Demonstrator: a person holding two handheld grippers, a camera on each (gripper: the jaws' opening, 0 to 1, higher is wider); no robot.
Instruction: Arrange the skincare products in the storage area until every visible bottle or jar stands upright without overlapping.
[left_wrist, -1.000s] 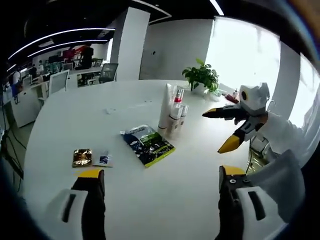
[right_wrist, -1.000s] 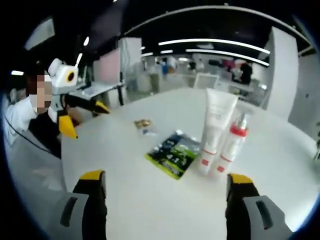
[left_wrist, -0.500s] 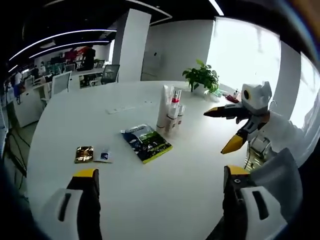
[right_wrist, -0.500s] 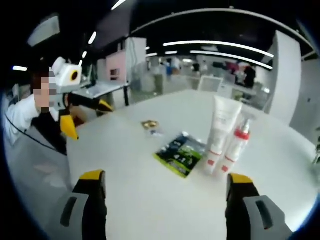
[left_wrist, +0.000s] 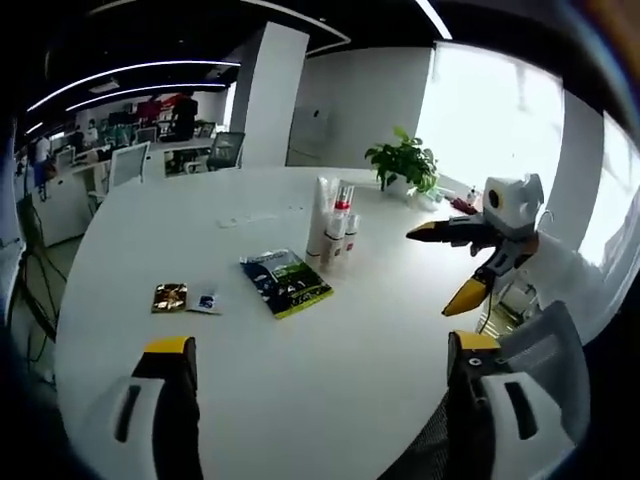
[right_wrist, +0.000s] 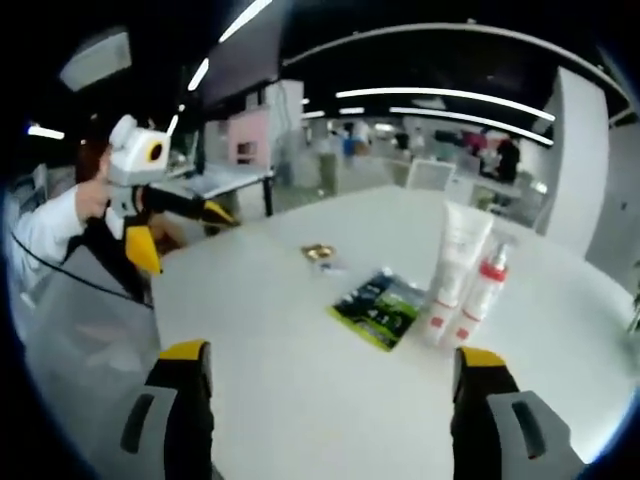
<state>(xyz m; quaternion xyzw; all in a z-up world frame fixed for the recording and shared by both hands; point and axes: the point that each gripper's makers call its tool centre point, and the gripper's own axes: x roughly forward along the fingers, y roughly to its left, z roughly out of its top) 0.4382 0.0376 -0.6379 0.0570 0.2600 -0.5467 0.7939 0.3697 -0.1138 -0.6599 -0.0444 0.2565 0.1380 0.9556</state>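
Tall white tube (right_wrist: 458, 262) and red-capped bottle (right_wrist: 482, 293) stand upright, touching, well beyond right gripper (right_wrist: 328, 400); left gripper (left_wrist: 320, 385) likewise distant. Both jaws apart, empty.

Left gripper (left_wrist: 318, 360) and right gripper (right_wrist: 330, 368) — jaws spread, holding nothing.

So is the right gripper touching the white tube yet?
Apart. In the right gripper view, bare table lies between the open right gripper and the upright white tube.

A round white table (left_wrist: 300, 380) carries upright skincare bottles (left_wrist: 332, 225), a flat dark packet (left_wrist: 286, 283), and two small sachets (left_wrist: 183, 298).
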